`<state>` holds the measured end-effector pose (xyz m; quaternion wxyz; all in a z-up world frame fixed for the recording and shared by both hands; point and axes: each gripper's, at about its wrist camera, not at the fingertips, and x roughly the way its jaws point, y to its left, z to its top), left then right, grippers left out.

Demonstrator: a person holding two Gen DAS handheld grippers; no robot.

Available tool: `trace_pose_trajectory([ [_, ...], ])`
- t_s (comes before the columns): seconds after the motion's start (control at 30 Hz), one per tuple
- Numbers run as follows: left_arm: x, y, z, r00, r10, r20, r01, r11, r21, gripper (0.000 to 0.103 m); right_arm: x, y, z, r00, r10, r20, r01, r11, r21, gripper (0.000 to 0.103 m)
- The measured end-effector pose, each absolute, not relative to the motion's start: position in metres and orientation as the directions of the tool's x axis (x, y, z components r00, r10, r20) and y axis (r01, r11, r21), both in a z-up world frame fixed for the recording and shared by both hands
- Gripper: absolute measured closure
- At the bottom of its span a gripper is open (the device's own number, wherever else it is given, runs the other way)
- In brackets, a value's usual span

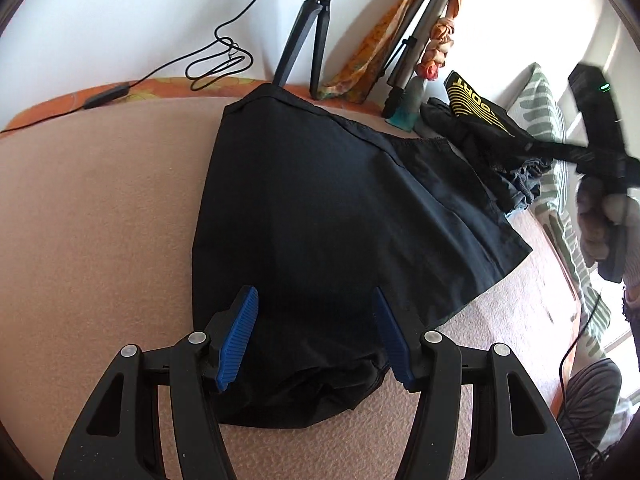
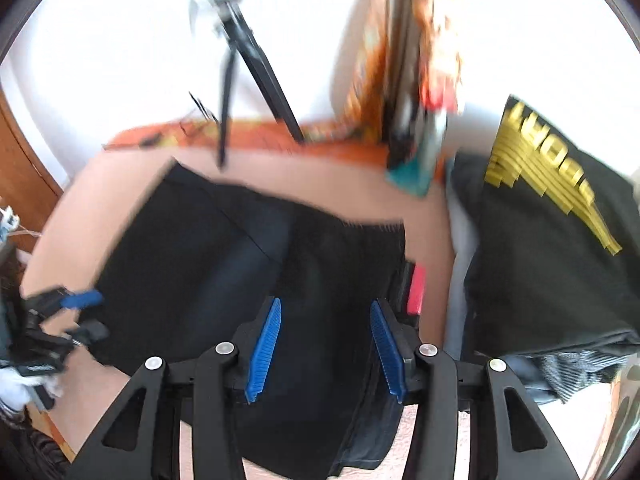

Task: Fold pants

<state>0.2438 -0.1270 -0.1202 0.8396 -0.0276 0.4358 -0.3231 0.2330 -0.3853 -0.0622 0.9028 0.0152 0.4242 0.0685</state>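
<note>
Black pants (image 1: pixel 320 200) lie folded on a pink bed cover (image 1: pixel 100 220), one part fanning out to the right. My left gripper (image 1: pixel 313 292) hovers open over their near end, and a bunched fold of cloth lies below its blue pads (image 1: pixel 236 340) without being pinched. The right wrist view is blurred. In it my right gripper (image 2: pixel 324 304) stands open above the pants (image 2: pixel 200 272), nothing clamped between its fingers. A gloved hand (image 1: pixel 600 220) holds the right gripper's blurred body at the far right of the left wrist view. The left gripper's blue fingertips (image 2: pixel 82 300) show at the left edge.
A stack of dark clothes topped by a black garment with yellow print (image 1: pixel 476 112) (image 2: pixel 552 240) sits right of the pants. A black tripod (image 1: pixel 308 36), a silver tripod (image 1: pixel 412 40), a patterned cloth and a cable (image 1: pixel 216 56) stand along the back wall. A green-patterned pillow (image 1: pixel 544 92) lies far right.
</note>
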Motion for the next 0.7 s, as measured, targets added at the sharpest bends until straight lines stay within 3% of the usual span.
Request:
trace_pose_trajectory([
  [0.07, 0.244, -0.127, -0.119, 0.412, -0.567, -0.713, 0.514, 0.791, -0.332, 0.045, 0.234, -0.364, -0.048, 0.649, 0.233, -0.725, -0.209, 0.970, 0.124, 0.053],
  [0.17, 0.245, -0.126, -0.117, 0.425, -0.564, -0.708, 0.499, 0.798, -0.337, 0.044, 0.251, -0.329, -0.043, 0.621, 0.338, -0.707, -0.325, 0.932, 0.160, 0.067],
  [0.33, 0.252, -0.109, -0.111, 0.466, -0.553, -0.691, 0.439, 0.822, -0.362, 0.044, 0.301, -0.265, -0.065, 0.532, 0.447, -0.719, -0.445, 0.870, 0.211, 0.072],
  [0.7, 0.259, -0.091, -0.127, 0.436, -0.560, -0.704, 0.365, 0.825, -0.431, 0.044, 0.381, -0.209, -0.123, 0.473, 0.269, -0.839, -0.437, 0.899, 0.042, 0.080],
])
